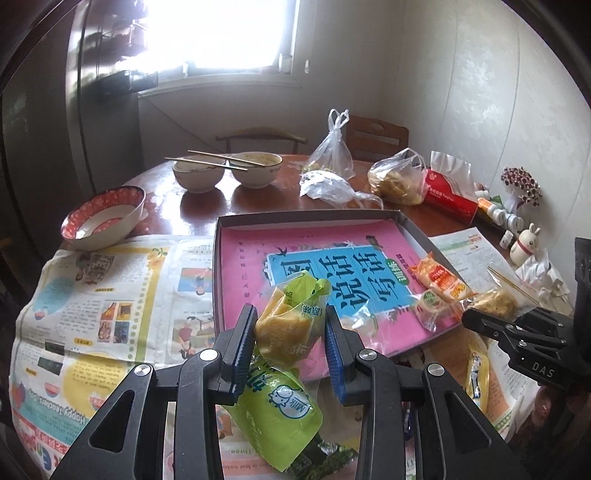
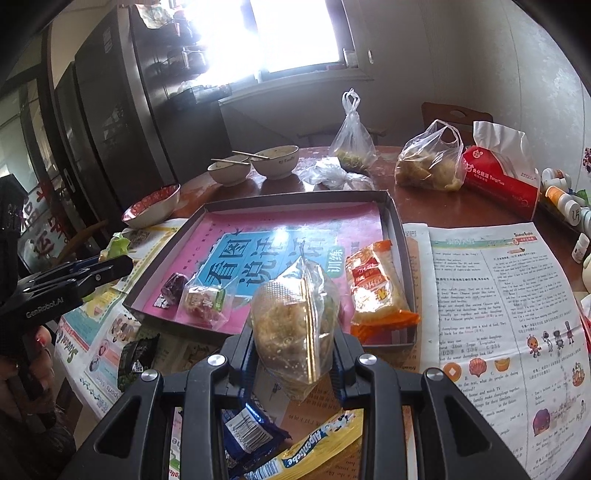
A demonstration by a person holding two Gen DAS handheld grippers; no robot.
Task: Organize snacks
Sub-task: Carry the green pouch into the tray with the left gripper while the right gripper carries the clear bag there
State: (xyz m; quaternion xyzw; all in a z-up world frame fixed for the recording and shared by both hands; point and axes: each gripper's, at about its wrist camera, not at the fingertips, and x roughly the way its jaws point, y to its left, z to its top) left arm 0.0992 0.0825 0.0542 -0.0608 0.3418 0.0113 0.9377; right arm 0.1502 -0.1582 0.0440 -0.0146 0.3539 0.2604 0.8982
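The left gripper [image 1: 290, 347], black with ribbed blue pads, is clamped on a crinkled lime-green snack packet [image 1: 286, 325] with a yellowish block showing through its clear part; the packet hangs over the near edge of the shallow dark cardboard box [image 1: 310, 216], above a second glossy green pouch [image 1: 279, 410] printed "Milk" that lies on the newspaper [image 1: 110, 295]; the right gripper [image 2: 295, 350] is clenched on a clear, shiny plastic bag of a pale, crumbly cake [image 2: 295, 317], held at the box's near rim; the box [image 2: 397, 218] is lined with a pink and blue booklet [image 2: 266, 258] and holds an orange crinkle-edged packet [image 2: 376, 288] against its right wall, a small clear-wrapped sweet [image 2: 203, 299] and a dark purple one [image 2: 175, 286] near its front left; on the paper in front lie a blue wrapper [image 2: 247, 432], a yellow Alpenliebe packet [image 2: 314, 446] and a dark foil one [image 2: 138, 356]; the polished reddish-brown wooden table [image 1: 258, 199] carries two pale bowls with chopsticks [image 1: 221, 173], a red-patterned bowl [image 1: 105, 218], knotted thin plastic bags [image 1: 334, 151] and a red tissue pack [image 1: 450, 195]; a bright window [image 1: 221, 33] stands behind.
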